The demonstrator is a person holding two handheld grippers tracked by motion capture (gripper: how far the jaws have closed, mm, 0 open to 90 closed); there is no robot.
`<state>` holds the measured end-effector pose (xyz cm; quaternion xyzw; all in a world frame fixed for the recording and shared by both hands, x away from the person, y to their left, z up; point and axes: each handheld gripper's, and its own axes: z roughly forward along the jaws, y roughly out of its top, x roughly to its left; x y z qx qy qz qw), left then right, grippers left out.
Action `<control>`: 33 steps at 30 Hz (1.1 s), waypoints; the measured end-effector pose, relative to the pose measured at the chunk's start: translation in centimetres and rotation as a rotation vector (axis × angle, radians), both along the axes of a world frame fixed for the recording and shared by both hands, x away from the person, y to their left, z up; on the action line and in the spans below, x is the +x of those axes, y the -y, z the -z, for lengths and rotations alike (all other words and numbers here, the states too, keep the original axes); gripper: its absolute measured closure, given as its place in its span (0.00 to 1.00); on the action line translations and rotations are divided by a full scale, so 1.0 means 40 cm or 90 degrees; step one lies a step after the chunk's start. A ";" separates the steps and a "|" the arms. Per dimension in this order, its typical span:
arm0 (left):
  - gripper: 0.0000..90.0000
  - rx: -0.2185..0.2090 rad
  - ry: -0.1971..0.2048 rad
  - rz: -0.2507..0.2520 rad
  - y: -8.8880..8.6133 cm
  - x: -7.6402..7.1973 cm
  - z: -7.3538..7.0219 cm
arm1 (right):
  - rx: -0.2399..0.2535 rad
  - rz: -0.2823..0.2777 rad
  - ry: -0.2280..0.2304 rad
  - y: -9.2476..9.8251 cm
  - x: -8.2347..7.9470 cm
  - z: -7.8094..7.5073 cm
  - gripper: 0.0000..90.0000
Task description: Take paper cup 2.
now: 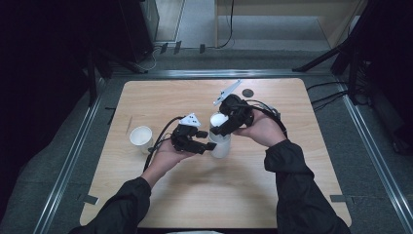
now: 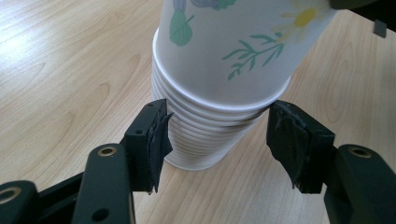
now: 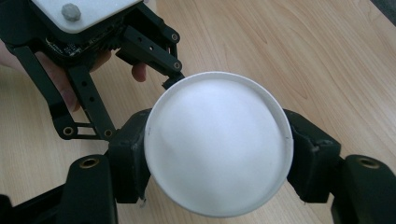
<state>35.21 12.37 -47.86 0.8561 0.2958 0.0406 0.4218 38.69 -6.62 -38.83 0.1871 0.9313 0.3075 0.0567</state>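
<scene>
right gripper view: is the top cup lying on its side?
No: the top cup faces mouth-up toward the camera, its rim between the right gripper's fingers.

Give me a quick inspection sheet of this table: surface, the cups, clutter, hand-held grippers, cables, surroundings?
Surface: wooden table, light, bare in front.
Job's things: stack of paper cups standing upside down; top cup has a flower print.
Clutter: single white cup at left; small dark disc near far edge.
Grippers: left hand-held gripper straddles the stack's lower rims; right hand-held gripper clamps the top cup.
Cables: black cable trails from left gripper.
Surroundings: dark floor, metal rails.
</scene>
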 end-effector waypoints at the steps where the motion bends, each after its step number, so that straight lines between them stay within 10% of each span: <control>1: 0.44 -0.001 -0.001 -0.001 0.000 0.000 0.000 | -0.001 0.000 0.000 0.000 0.000 0.000 0.37; 11: 0.50 0.027 0.021 0.007 0.008 -0.011 0.001 | 0.010 0.005 -0.011 0.010 0.007 -0.002 0.38; 23: 0.60 -0.022 0.015 0.005 -0.010 -0.014 -0.013 | 0.011 0.012 -0.013 0.010 0.008 -0.002 0.38; 33: 0.60 -0.007 0.023 0.006 -0.006 -0.016 -0.013 | 0.014 0.025 -0.019 0.012 0.012 -0.003 0.37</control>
